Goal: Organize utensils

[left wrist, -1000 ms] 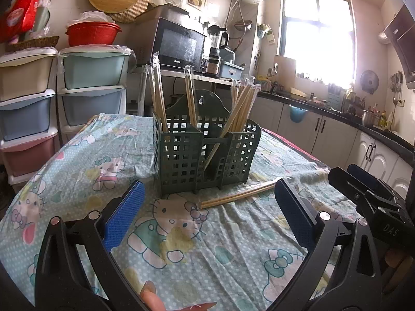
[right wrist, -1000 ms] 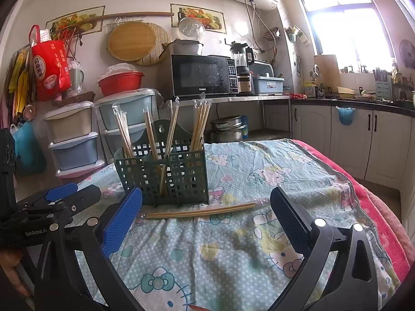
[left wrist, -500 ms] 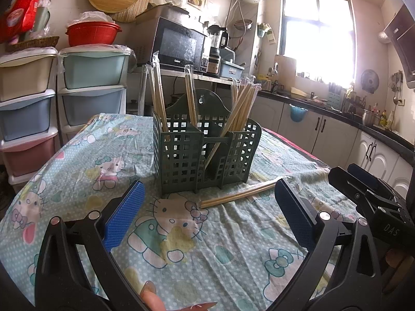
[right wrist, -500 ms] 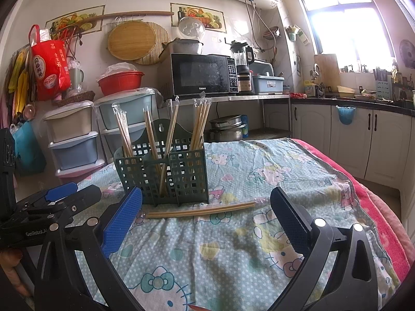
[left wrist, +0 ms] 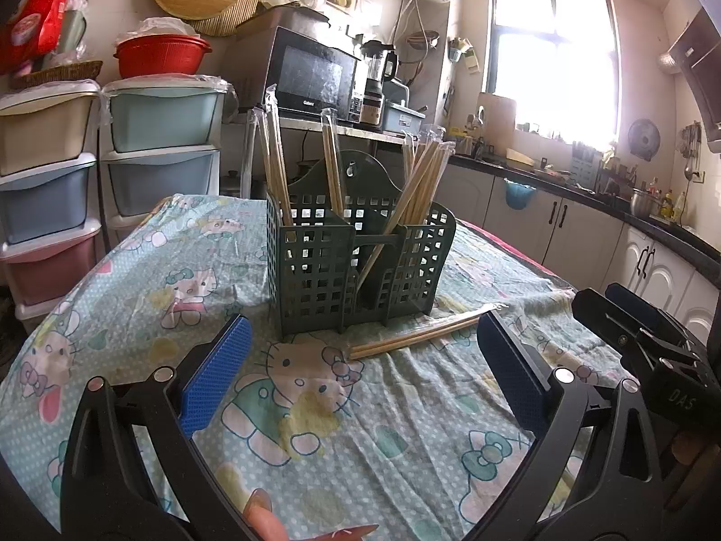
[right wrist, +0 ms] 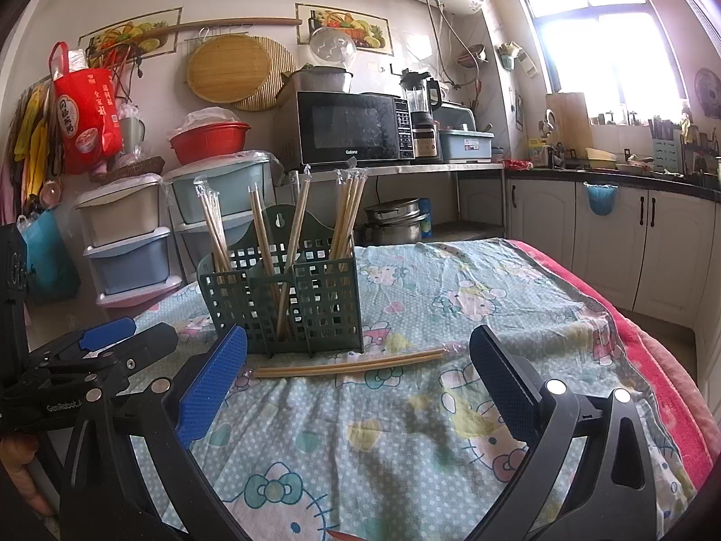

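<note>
A dark green lattice utensil caddy [left wrist: 356, 266] [right wrist: 288, 297] stands on the table, with several wrapped wooden chopstick pairs upright in its compartments. One wrapped pair of chopsticks [left wrist: 414, 336] [right wrist: 351, 363] lies flat on the cloth just in front of the caddy. My left gripper [left wrist: 360, 369] hovers open, its blue pads wide apart, short of the loose pair. My right gripper [right wrist: 356, 374] is open too, with the loose pair lying between and just beyond its pads. Neither holds anything. Each gripper shows at the edge of the other's view.
The table wears a cartoon-cat patterned cloth [left wrist: 180, 279] [right wrist: 473, 279], with a red edge at the right [right wrist: 631, 338]. Stacked plastic drawers [left wrist: 162, 149], a microwave [right wrist: 351, 133] and white kitchen cabinets [right wrist: 631, 234] stand behind.
</note>
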